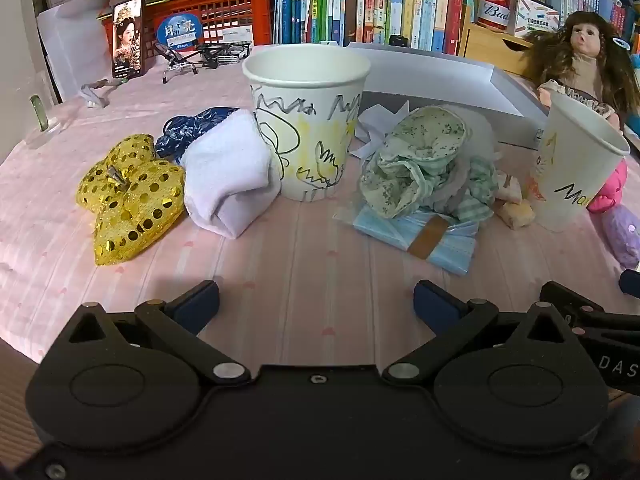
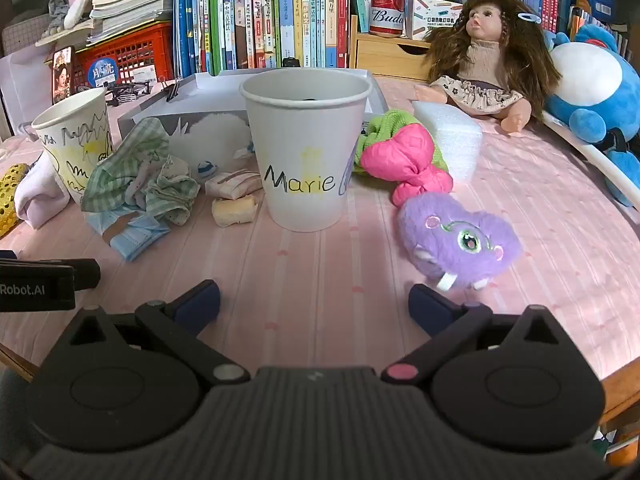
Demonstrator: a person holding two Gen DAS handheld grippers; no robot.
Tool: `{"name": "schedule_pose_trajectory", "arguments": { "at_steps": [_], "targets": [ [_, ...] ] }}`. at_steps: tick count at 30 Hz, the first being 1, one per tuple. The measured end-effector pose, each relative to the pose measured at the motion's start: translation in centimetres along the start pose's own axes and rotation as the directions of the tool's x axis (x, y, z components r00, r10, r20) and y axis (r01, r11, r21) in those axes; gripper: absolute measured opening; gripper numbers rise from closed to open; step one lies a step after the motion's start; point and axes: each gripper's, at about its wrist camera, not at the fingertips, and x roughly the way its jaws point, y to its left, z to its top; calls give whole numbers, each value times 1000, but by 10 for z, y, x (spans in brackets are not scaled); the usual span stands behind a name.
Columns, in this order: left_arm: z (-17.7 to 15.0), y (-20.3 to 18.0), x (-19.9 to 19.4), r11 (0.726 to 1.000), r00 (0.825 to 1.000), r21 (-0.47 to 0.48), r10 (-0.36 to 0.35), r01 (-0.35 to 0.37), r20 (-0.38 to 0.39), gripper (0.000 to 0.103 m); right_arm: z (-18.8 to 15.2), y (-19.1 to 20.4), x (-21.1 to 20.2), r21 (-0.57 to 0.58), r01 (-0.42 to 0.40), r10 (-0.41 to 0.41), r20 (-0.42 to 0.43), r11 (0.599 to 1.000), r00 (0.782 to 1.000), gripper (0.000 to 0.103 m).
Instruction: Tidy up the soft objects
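Both grippers [image 1: 316,300] [image 2: 314,298] tilted down, spread wide

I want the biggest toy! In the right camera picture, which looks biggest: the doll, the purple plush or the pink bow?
1. Doll
2. Purple plush, though it lies nearer the camera, so this is unsure
3. Pink bow

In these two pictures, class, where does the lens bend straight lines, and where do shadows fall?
Left wrist view: the books lean and the tablecloth curves at the edges; soft shadow before the open left gripper. Right wrist view: same bowing; the Marie cup casts faint shadow.
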Motion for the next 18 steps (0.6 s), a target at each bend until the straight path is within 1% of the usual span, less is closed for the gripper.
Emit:
{"name": "schedule_pose_trajectory", "arguments": {
  "at_steps": [7, 11, 18],
  "targets": [
    [-7, 1, 1, 1000, 1000, 7, -7, 7, 14, 103, 0, 0, 0, -1, 1, -1, 0, 1000, 1000, 103],
    [-1, 1, -1, 1000, 1000, 11, -5, 5, 0, 103, 1, 0, 0, 0, 1, -1, -2, 1000, 1000, 103],
    [-2, 0, -2, 1000, 1000, 18, -6, 6, 4, 103, 0, 0, 0, -1, 1, -1, -2, 1000, 1000, 103]
  ]
}}
